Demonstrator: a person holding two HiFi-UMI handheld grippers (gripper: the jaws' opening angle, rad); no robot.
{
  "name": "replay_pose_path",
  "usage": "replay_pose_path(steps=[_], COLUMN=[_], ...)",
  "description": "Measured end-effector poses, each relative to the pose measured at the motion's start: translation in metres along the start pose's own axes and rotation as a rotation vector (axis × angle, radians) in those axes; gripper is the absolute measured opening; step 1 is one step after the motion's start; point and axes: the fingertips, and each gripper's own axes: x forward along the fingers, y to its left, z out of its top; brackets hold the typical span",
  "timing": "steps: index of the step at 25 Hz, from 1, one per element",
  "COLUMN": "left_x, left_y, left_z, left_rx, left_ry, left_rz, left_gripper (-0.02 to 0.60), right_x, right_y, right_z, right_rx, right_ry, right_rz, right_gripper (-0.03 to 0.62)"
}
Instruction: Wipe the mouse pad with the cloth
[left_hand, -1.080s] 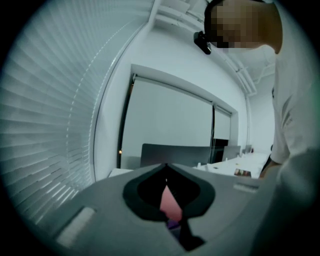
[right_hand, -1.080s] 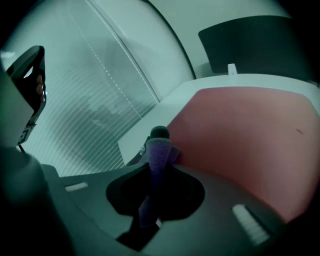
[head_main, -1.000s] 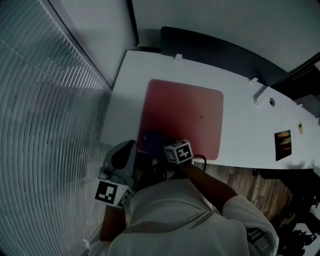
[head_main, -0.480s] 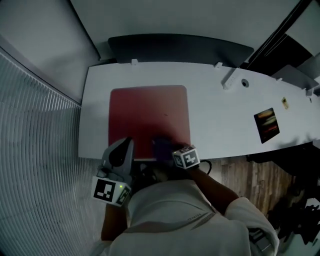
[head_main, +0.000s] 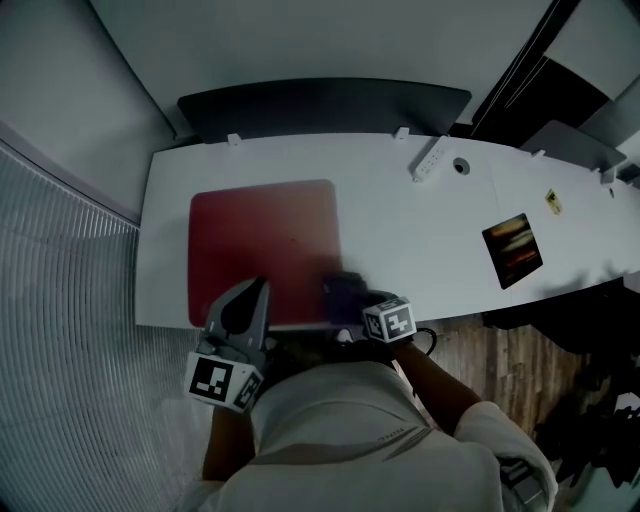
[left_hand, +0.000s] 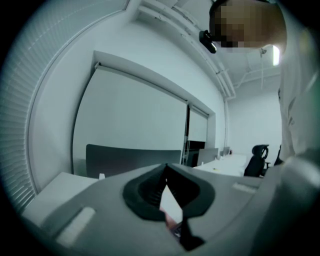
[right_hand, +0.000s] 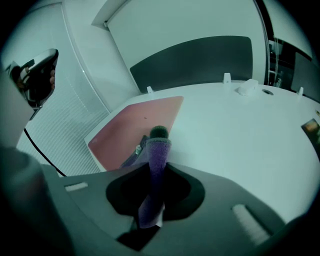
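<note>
R gripper (right_hand: 156, 150) clamped on purple fleecy cloth (right_hand: 155, 167) at near-right corner of red rectangular mouse pad (head_main: 262, 240) on white desk (head_main: 420, 230); L gripper (left_hand: 166, 167) aloft, jaws together, empty; wiping judged part-done, extent unverifiable.

Free: bare far and middle top of flat red rectangular mouse pad (head_main: 260, 235); broad bare stretch of long white desk (head_main: 420, 240) between pad and small dark rectangular card (head_main: 512, 250)
Obstructions: purple fleecy cloth (head_main: 343, 290) clamped in right gripper (right_hand: 156, 142) at pad's near right corner; left gripper (head_main: 257, 290) at pad's near edge; white power strip (head_main: 428, 158) and round grommet (head_main: 460, 166) near back edge; dark upright panel (head_main: 320, 105) behind; slatted window blinds (head_main: 60, 330) beside left end
</note>
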Motion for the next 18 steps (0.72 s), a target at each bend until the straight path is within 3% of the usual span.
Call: replay_pose_path(steps=[4,11,14,18], left_x=[0.007,-0.005,-0.014,-0.03], left_y=[-0.006,0.012,0.032,0.066], left_z=[0.008,0.029,0.037,0.049], left_rx=[0.011,0.035,0.042,0.045], left_ry=[-0.015,-0.076,-0.09,-0.108], left_rz=[-0.009,-0.002,0.005,0.038], left_gripper=[0.002,0.002,0.002,0.002], right_x=[-0.026,-0.069,-0.085,-0.106], right_y=[-0.018,-0.013,0.005,0.043], right_z=[0.013,0.091,0.133,0.184], right_rx=[0.07,0.07,0.105,0.071], right_ry=[-0.08,-0.344,-0.452,-0.574], right_rz=[-0.023,-0.054,-0.022,0.004], right_gripper=[0.049,0.049,0.049,0.049])
